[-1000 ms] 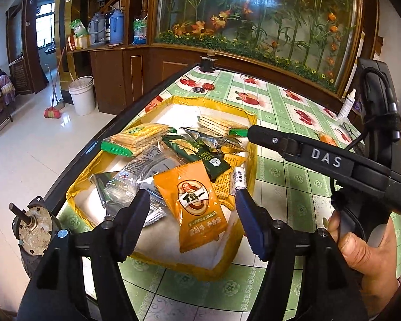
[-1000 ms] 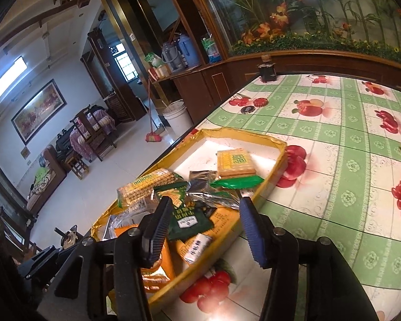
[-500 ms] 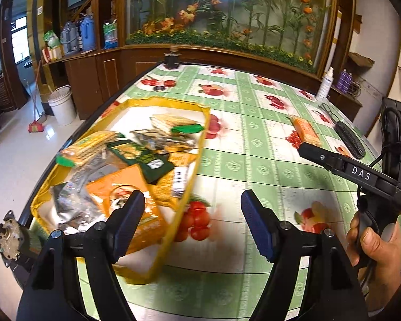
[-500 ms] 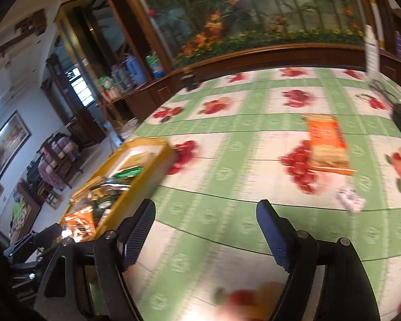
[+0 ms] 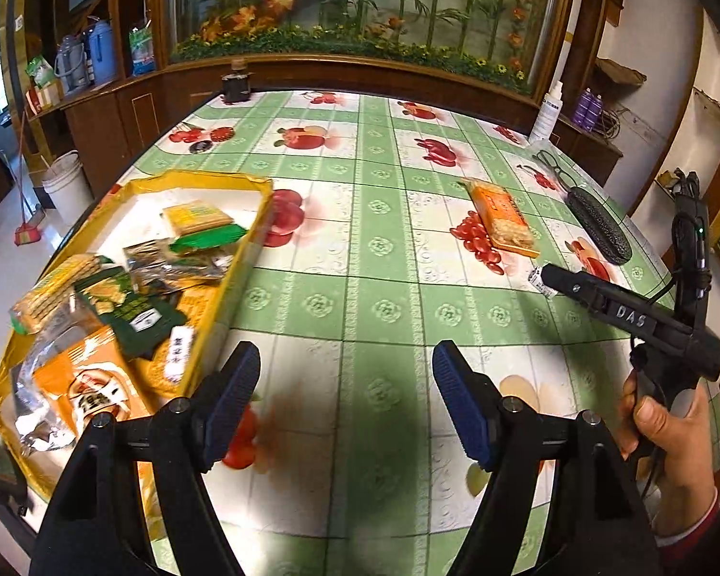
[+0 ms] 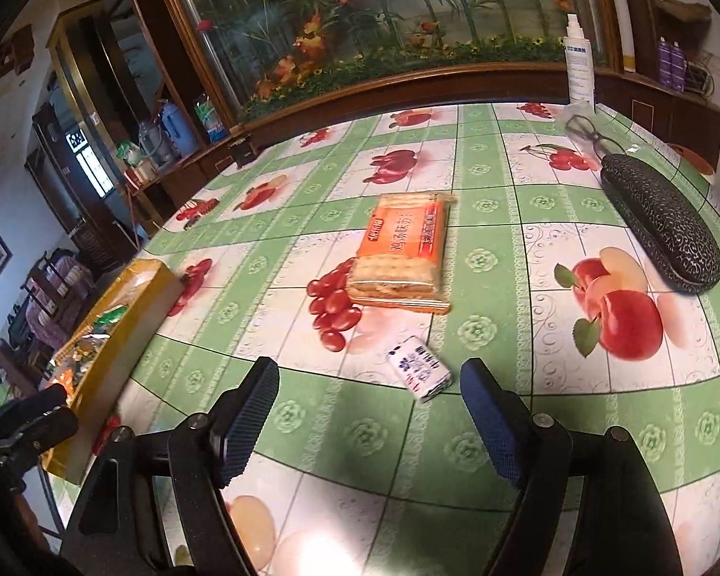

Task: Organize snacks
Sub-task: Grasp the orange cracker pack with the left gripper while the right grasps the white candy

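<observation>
On table (image 6: 480, 432): yellow tray (image 5: 252, 230) of snacks at left, near corner cut off. Orange cracker pack (image 6: 403, 254) and small white packet (image 6: 420, 374) lie outside it. Left gripper (image 5: 345, 398) and right gripper (image 6: 369, 422) both wide, empty.

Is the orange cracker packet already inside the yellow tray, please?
No, the orange cracker packet lies on the tablecloth, well apart from the yellow tray.

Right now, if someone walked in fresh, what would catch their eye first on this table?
Probably the yellow tray at the table's left edge, heaped with snack packets. Next, the orange cracker pack lying alone on the green fruit-print tablecloth, with a small white packet just ahead of the open right tongs. The left tongs are open too, holding nothing.
</observation>
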Motion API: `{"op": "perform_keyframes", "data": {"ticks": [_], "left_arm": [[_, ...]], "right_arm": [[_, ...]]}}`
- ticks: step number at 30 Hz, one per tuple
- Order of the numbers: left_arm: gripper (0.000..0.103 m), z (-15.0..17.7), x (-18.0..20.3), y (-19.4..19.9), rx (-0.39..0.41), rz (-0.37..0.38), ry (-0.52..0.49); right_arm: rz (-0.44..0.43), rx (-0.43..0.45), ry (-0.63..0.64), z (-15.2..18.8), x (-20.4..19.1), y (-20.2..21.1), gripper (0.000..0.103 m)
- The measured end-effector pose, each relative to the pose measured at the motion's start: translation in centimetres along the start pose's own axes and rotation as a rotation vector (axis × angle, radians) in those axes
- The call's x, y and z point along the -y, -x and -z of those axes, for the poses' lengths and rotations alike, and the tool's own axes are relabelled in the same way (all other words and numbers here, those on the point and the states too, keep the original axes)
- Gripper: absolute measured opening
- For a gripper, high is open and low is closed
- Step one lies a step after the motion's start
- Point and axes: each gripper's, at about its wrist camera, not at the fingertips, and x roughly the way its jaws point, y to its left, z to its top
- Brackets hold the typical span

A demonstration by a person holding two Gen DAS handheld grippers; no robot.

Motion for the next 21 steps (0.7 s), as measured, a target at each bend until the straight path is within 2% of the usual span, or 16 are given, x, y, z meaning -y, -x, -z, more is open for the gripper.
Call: {"op": "perform_keyframes", "data": {"ticks": [6,9,15,16,17,18,21], "left_arm": [[0.074,-2.7,2.0,-2.0,-0.028,0.012,-0.014],[0.074,-3.9,2.7,-2.6,-0.031,0.033,-0.010],[0.074,-5.6,4.1,-4.2,-0.046,0.047,-0.009],[0.074,-6.0,4.5,-4.7,-0.054,0.044,-0.012],[0.074,-6.3,4.9,-5.2,-0.065,0.043,-0.016],[0.074,-6.6,5.3,-5.7,-0.074,0.048,-0.022],[0.074,-7.3,7.0,-7.1,-0.086,0.057,-0.043]], "right_arm": [[0.024,-0.049,0.063,-0.7,-0.3,-1.9,0.079],[0.034,-0.074,0.087,-1.0,-0.2,-2.8,0.073],[0.104,-0.105,0.135,-0.8,0.0,-3.7,0.048],[0.119,-0.104,0.137,-0.8,0.1,-3.6,0.038],[0.118,-0.104,0.129,-0.8,0.3,-3.5,0.024],[0.106,-0.106,0.108,-0.8,0.8,-3.4,0.021],[0.077,-0.104,0.060,-0.7,1.7,-2.7,0.020]]}}
